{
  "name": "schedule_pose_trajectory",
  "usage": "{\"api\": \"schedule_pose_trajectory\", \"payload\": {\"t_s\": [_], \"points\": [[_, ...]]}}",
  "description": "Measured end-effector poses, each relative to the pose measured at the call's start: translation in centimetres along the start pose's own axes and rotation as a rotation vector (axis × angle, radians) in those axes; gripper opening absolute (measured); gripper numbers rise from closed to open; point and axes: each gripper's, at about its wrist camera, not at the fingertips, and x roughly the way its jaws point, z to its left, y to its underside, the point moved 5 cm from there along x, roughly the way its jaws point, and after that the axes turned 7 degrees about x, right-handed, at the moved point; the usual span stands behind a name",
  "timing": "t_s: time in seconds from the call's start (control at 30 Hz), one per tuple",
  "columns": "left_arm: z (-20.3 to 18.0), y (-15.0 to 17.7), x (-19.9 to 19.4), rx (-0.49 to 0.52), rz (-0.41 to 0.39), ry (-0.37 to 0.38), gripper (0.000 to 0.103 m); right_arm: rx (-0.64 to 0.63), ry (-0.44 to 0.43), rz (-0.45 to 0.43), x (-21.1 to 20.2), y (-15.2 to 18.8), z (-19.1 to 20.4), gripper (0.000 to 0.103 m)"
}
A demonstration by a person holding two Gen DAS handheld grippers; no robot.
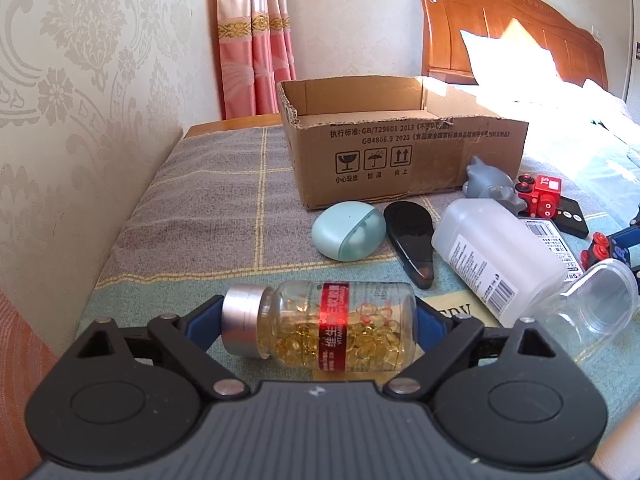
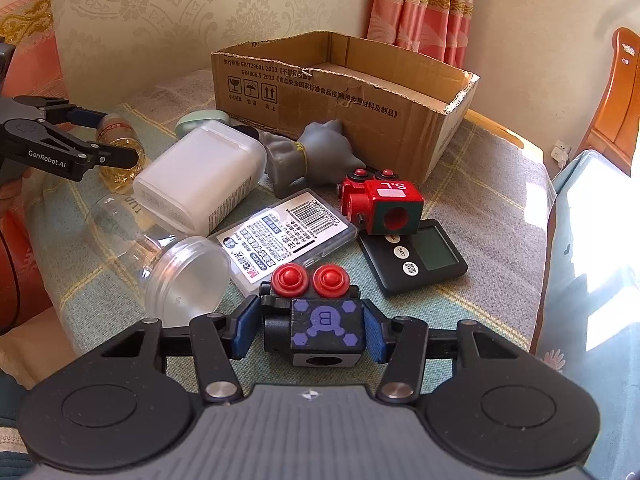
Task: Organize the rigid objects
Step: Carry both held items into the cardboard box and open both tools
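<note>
Left gripper [image 1: 320,320] has its fingers spread around the pill bottle [image 1: 336,326], which lies on its side on the bedspread [image 1: 200,208], yellow capsules pooled along its lower side; I cannot tell whether the pads press it. Right gripper [image 2: 310,330] pinches the dark toy block [image 2: 320,324], red knobs on top. The cardboard box [image 2: 340,92] stands open behind the clutter, and what shows of its inside is bare. The clear jar [image 2: 160,256] lies tipped over, nothing in it.
</note>
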Motion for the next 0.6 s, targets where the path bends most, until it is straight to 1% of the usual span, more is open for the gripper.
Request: {"api": "schedule_pose_trajectory", "payload": {"t_s": [0.2, 0.3, 0.47, 0.6], "points": [[0.1, -0.3, -0.2, -0.004, 0.049, 0.006, 0.093, -0.003, 0.024, 0.006, -0.7, -0.4, 0.2, 0.058], [0.0, -0.5, -0.7, 0.009, 0.058, 0.002, 0.093, -0.004, 0.034, 0.011, -1.0, -0.7, 0.1, 0.057], [0.0, -1.7, -1.9, 0.026, 0.053, -0.005, 0.093, -0.006, 0.042, 0.010, -1.8, -1.5, -0.1, 0.057], [0.0, -3.5, -3.0, 0.041, 0.024, -0.006, 0.093, -0.011, 0.046, -0.005, -2.7, -2.7, -0.4, 0.057]]}}
